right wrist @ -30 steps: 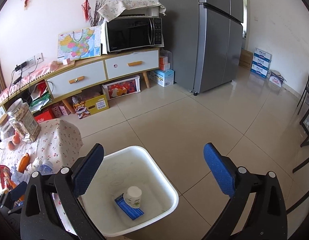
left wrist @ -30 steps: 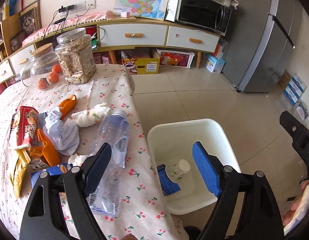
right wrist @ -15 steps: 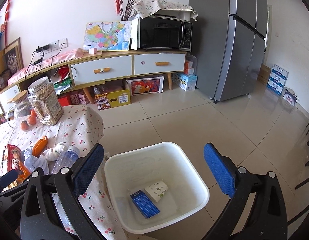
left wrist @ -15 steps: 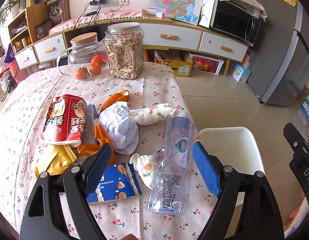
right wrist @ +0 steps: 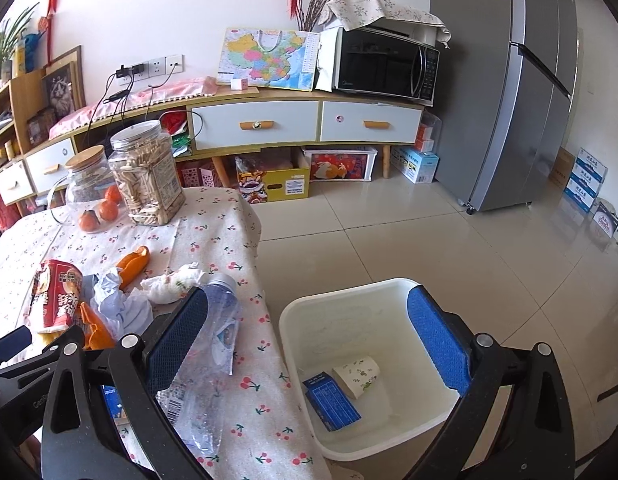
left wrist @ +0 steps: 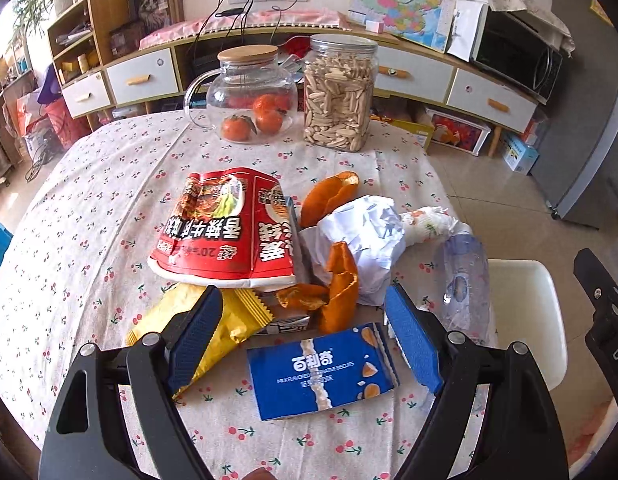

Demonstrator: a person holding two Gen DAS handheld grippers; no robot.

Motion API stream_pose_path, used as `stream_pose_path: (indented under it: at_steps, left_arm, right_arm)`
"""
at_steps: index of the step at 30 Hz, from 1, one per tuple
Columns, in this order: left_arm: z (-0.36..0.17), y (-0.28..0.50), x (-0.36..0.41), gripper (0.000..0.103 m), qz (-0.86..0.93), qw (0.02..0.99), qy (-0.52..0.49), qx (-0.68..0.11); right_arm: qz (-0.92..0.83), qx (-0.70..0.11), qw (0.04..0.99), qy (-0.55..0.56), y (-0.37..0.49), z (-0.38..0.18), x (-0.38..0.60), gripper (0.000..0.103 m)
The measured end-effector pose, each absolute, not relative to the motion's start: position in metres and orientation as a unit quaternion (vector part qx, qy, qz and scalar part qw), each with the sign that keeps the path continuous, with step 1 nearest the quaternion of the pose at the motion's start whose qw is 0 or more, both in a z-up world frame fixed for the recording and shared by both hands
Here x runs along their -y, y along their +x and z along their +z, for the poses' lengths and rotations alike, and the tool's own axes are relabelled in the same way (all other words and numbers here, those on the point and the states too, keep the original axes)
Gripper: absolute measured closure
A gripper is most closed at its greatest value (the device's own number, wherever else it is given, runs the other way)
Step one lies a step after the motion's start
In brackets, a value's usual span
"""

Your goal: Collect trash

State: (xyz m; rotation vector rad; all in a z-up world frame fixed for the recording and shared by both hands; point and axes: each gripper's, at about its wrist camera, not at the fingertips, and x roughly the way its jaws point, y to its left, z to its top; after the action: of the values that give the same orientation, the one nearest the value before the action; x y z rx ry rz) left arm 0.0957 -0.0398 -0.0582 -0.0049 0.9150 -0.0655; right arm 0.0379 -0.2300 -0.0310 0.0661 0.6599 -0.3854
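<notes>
While the trash lies in a heap on the table (left wrist: 89, 184), the left gripper (left wrist: 305, 332) hangs over it with its claw wide and nothing in it. A blue cookie box (left wrist: 323, 372) lies flat between its two blue pads. Just behind that sit a yellow wrapper (left wrist: 229, 320), orange peel (left wrist: 341, 292), a red noodle cup (left wrist: 229, 228) on its side, crumpled white paper (left wrist: 369, 232) and a clear plastic bottle (left wrist: 465, 280) near the table edge. A jar of fruit (left wrist: 253, 96) and a jar of snacks (left wrist: 339, 96) stand at the far side. The right gripper (right wrist: 305, 336) is also wide and holds nothing. Its left pad is over the bottle and its right pad is over the white bin (right wrist: 349, 312) on the floor, just beside the table. A paper cup (right wrist: 359, 372) and a small blue box (right wrist: 333, 400) lie in the bin.
</notes>
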Motion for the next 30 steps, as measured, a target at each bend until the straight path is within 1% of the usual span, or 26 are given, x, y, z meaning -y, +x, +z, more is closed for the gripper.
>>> stream_pose_path:
  at_steps: [4, 12, 22, 24, 27, 30]
  left_arm:
    - [-0.060, 0.101, 0.018, 0.022, -0.021, 0.891, -0.011, -0.453]
    - [-0.066, 0.106, -0.015, 0.021, -0.005, 0.882, 0.002, -0.471]
    - [-0.096, 0.105, -0.040, 0.021, -0.044, 0.855, 0.087, -0.510]
    - [-0.102, 0.106, -0.045, 0.017, -0.059, 0.849, 0.085, -0.517]
    - [-0.106, 0.111, -0.046, 0.016, -0.091, 0.841, 0.080, -0.528]
    - [-0.108, 0.116, -0.040, 0.014, -0.103, 0.838, 0.096, -0.527]
  right_arm:
    - [-0.174, -0.330, 0.927, 0.026, 0.046, -0.035, 0.215, 0.007]
    - [-0.148, -0.341, 0.928, 0.020, 0.057, -0.040, 0.189, 0.007]
    - [-0.108, -0.355, 0.929, 0.017, 0.072, -0.043, 0.158, 0.007]
    - [-0.104, -0.356, 0.928, 0.013, 0.075, -0.044, 0.153, 0.007]
    - [-0.097, -0.361, 0.927, 0.008, 0.080, -0.046, 0.147, 0.007]
    - [-0.088, -0.369, 0.925, 0.004, 0.084, -0.049, 0.145, 0.007]
